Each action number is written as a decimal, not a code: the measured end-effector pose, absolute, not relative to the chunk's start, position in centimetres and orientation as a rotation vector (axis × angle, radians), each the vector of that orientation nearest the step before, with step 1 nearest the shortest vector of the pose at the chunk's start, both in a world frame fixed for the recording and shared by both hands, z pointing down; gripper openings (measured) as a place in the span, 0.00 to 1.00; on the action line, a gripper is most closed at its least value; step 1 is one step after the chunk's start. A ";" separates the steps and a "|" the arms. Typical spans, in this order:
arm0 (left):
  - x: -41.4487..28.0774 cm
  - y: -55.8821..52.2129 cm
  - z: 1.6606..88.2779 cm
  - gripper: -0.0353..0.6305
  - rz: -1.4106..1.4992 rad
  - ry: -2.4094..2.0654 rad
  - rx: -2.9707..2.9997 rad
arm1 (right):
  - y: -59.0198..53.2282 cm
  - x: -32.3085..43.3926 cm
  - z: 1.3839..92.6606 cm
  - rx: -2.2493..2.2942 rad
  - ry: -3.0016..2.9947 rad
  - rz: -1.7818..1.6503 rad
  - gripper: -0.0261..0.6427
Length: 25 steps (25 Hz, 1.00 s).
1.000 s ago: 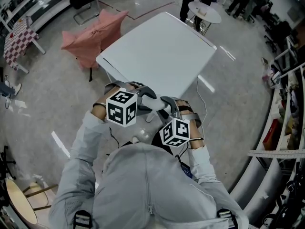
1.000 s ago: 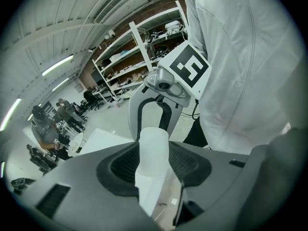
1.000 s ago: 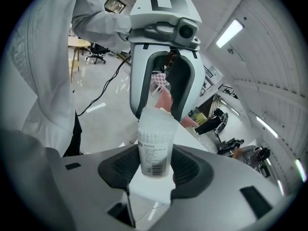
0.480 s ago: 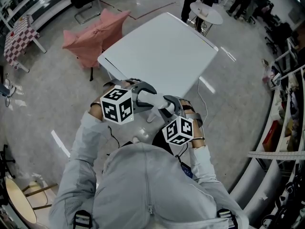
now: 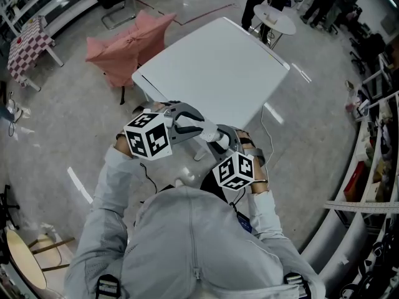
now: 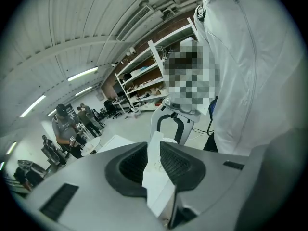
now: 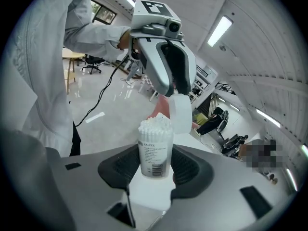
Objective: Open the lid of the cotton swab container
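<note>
L gripper (image 6: 155,163) closed on lid (image 7: 182,113), rose.

There's "EMXEE" at the top of the label on the cotton swab container (image 7: 155,150); the finer print and barcode below are too small to read.

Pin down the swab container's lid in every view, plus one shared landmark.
Head view: lid, centre, at the left gripper tip.
Left gripper view: lid, lower centre, edge-on between jaws.
Right gripper view: lid, centre, right of the swabs.
Landmark: left gripper, jaws just closed further onto the lid.
</note>
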<state>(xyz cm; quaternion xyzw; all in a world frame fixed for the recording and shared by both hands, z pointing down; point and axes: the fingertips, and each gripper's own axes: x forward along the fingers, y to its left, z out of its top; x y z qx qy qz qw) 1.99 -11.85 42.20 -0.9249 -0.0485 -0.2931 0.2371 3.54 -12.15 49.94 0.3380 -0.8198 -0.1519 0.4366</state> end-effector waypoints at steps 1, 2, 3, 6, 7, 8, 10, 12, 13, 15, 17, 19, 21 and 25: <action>1.9 -12.1 41.9 0.19 -0.787 -0.110 -2.539 | -12.1 3.3 49.9 0.837 -2.044 -0.381 0.37; 1.8 -12.4 41.6 0.18 -0.771 -0.083 -2.538 | -12.0 3.1 49.9 0.834 -2.050 -0.385 0.37; 1.8 -12.7 41.3 0.12 -0.757 -0.054 -2.535 | -11.9 2.9 49.7 0.832 -2.058 -0.390 0.37; 1.9 -13.3 40.8 0.10 -0.741 -0.006 -2.524 | -11.7 2.5 49.5 0.830 -2.078 -0.395 0.37; 2.0 -13.4 40.8 0.09 -0.742 -0.004 -2.522 | -11.7 2.4 49.6 0.829 -2.080 -0.395 0.37; 2.0 -13.5 40.9 0.09 -0.743 -0.001 -2.520 | -11.7 2.3 49.6 0.828 -2.080 -0.395 0.37; 2.1 -13.7 41.0 0.09 -0.738 0.010 -2.521 | -11.6 2.2 49.7 0.828 -2.082 -0.395 0.37; 2.3 -13.9 41.0 0.09 -0.725 0.029 -2.525 | -11.6 2.1 49.7 0.828 -2.088 -0.399 0.37; 2.5 -14.1 41.0 0.09 -0.721 0.037 -2.524 | -11.5 2.1 49.6 0.828 -2.091 -0.403 0.37; 2.8 -14.3 41.0 0.09 -0.718 0.045 -2.521 | -11.3 1.9 49.5 0.827 -2.100 -0.414 0.37; 3.0 -14.5 40.8 0.09 -0.717 0.044 -2.519 | -11.1 1.5 49.2 0.823 -2.111 -0.432 0.37; 3.1 -14.6 40.7 0.09 -0.720 0.038 -2.518 | -11.0 1.1 48.7 0.815 -2.116 -0.454 0.37; 3.3 -14.6 40.8 0.09 -0.728 0.033 -2.516 | -10.8 0.8 48.4 0.808 -2.122 -0.469 0.37; 3.7 -14.4 41.1 0.09 -0.741 0.023 -2.525 | -10.3 0.9 48.2 0.805 -2.131 -0.470 0.37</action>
